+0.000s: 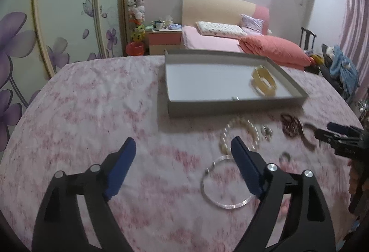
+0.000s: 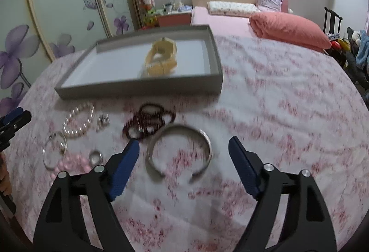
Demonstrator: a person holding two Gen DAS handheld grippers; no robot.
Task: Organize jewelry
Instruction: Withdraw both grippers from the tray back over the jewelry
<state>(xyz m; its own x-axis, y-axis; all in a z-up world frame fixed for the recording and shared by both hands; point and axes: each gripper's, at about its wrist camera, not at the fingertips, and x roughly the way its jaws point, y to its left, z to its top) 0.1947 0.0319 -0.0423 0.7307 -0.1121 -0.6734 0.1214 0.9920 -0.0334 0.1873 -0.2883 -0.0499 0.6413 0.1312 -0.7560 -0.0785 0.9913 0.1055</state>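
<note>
Now: both grippers hovering open over jewelry on the floral bedspread

Right now the left gripper [image 1: 183, 145] is hanging above the pink-and-white floral bedspread [image 1: 92, 113], its blue-padded jaws standing wide apart and holding nothing; a thin clear round bangle [image 1: 224, 183] is lying just beside its right finger. The right gripper [image 2: 184, 143] is hovering with jaws equally spread, and an open silver metal cuff bracelet [image 2: 180, 153] is lying on the cloth between its fingers, not touching them. Beyond the cuff a dark red beaded strand [image 2: 147, 120] is sitting in a heap, with a white pearl bracelet [image 2: 79, 119] to its left. Farther back, a shallow grey rectangular cardboard tray [image 2: 138, 89] is resting on the bedspread, and a chunky cream-yellow bangle [image 2: 161, 58] is lying inside it, near the tray's right side
</note>
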